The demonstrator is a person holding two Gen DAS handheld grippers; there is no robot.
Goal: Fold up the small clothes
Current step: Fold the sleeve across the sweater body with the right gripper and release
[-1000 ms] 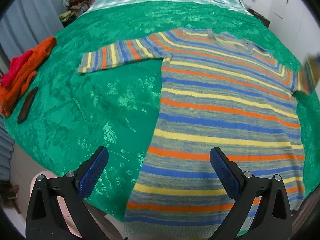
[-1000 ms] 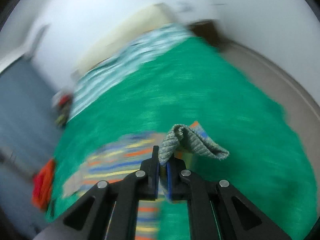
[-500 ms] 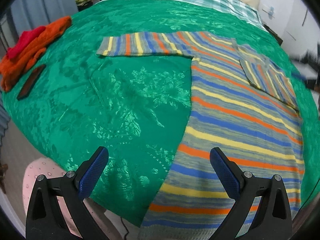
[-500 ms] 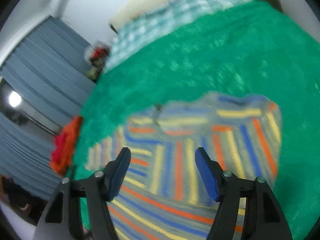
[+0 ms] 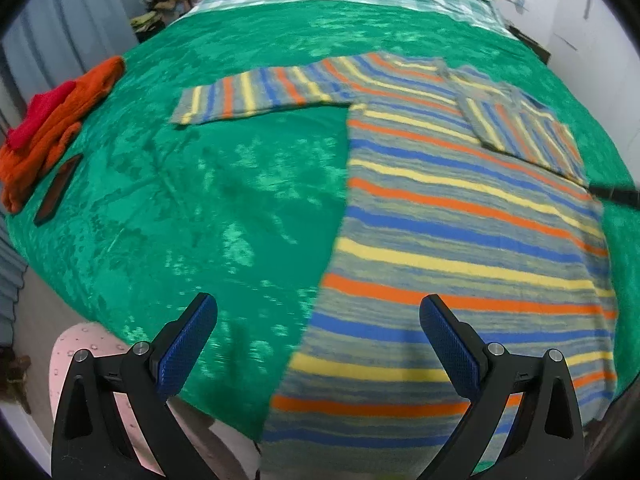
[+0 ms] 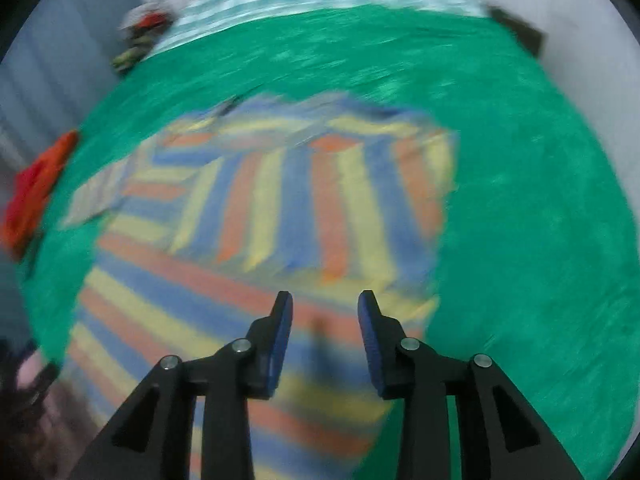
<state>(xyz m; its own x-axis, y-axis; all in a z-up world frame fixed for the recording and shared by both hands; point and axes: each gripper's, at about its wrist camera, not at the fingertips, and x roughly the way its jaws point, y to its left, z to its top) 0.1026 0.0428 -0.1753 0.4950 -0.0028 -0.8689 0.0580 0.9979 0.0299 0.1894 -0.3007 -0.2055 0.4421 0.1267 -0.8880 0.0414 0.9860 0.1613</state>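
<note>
Orange clothes (image 5: 52, 120), dark flat object (image 5: 56, 190) well left of sweater (image 5: 460, 240); left fingers (image 5: 192, 340) wide, right fingers (image 6: 370, 332) closing, empty.

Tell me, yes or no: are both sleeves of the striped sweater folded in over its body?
No: on the striped sweater, only one sleeve lies folded over the body; the other sleeve is spread out on the green cover.

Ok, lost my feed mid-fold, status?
Left tool open, empty. Right tool closing, empty. Striped sweater flat, one sleeve folded in. Nothing blocking.
</note>
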